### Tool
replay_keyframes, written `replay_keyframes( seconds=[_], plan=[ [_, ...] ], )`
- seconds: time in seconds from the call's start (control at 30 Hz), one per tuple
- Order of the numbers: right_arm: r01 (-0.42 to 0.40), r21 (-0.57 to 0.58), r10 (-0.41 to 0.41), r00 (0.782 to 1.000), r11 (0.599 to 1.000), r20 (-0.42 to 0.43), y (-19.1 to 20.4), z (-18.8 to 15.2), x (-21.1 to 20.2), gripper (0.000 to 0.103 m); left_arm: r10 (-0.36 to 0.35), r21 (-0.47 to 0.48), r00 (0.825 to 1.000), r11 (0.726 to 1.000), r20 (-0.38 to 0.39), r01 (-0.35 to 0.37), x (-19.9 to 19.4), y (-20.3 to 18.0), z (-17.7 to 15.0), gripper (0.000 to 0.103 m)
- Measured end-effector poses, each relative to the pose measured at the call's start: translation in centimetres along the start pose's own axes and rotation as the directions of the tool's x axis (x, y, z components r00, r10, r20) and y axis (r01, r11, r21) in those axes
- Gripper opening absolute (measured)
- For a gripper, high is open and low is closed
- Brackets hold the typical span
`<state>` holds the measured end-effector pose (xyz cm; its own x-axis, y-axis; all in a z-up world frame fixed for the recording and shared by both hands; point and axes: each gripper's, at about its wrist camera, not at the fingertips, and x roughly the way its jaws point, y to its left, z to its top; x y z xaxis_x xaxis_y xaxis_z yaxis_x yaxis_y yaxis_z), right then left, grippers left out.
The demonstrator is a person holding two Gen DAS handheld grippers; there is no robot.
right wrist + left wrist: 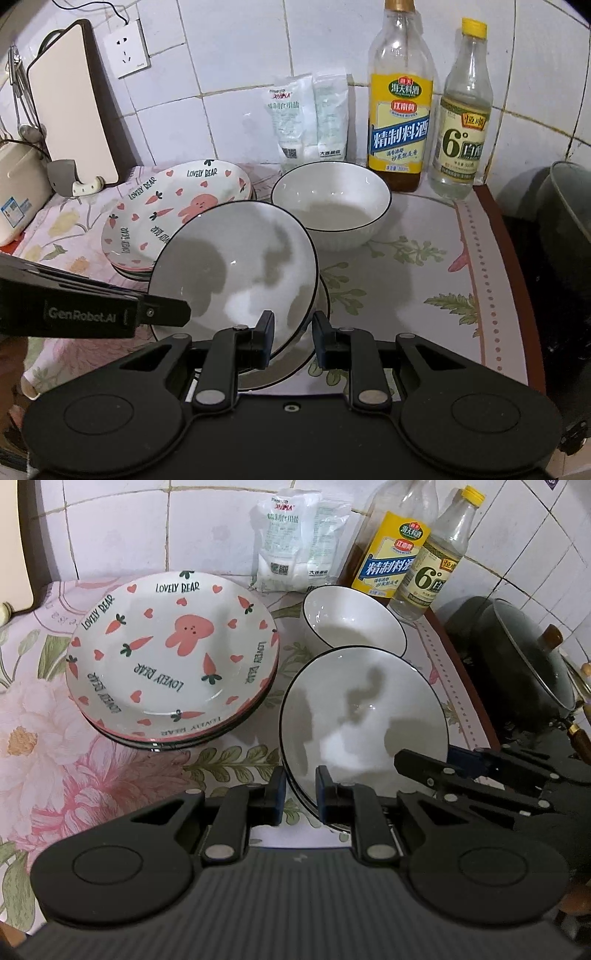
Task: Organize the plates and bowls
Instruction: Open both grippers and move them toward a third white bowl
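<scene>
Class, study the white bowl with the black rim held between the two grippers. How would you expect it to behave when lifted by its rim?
The white bowl looks like glazed ceramic, so probably rigid and breakable if dropped. Its glossy highlights suggest a slick surface that could slip between the right gripper pads. It is tilted above another bowl, so it may swing or clink against that one.

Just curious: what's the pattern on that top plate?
Pink rabbit, carrots, hearts on white top plate; clearest in left wrist view.
</scene>
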<state>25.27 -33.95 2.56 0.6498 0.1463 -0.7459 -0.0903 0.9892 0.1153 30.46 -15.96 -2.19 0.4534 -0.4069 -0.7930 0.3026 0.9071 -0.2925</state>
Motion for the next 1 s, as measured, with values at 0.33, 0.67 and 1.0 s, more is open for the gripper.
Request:
replay_keyframes(
  seconds=[0.33, 0.67, 1.0],
  plan=[
    [-0.009, -0.006, 0.010, 0.999, 1.000, 0.045, -0.6, -0.5, -1.9, 0.033, -0.003, 0.016, 1.000, 1.000, 0.026, 0.003, -2.1, 0.4, -1.0, 0.019],
    [-0.072, 0.007, 0.071, 0.992, 0.997, 0.101, -1.5, 0.3, -7.1, 0.034, -0.023, 0.047, 0.998, 0.999, 0.054, 0.021, -5.4, 0.6, -1.9, 0.020],
    [-0.135, -0.032, 0.138, 0.983, 0.990, 0.118, -2.0, 1.5, -10.3, 0.057, -0.071, 0.095, 0.994, 0.993, 0.088, 0.063, -9.3, -0.5, -1.0, 0.020]
  ],
)
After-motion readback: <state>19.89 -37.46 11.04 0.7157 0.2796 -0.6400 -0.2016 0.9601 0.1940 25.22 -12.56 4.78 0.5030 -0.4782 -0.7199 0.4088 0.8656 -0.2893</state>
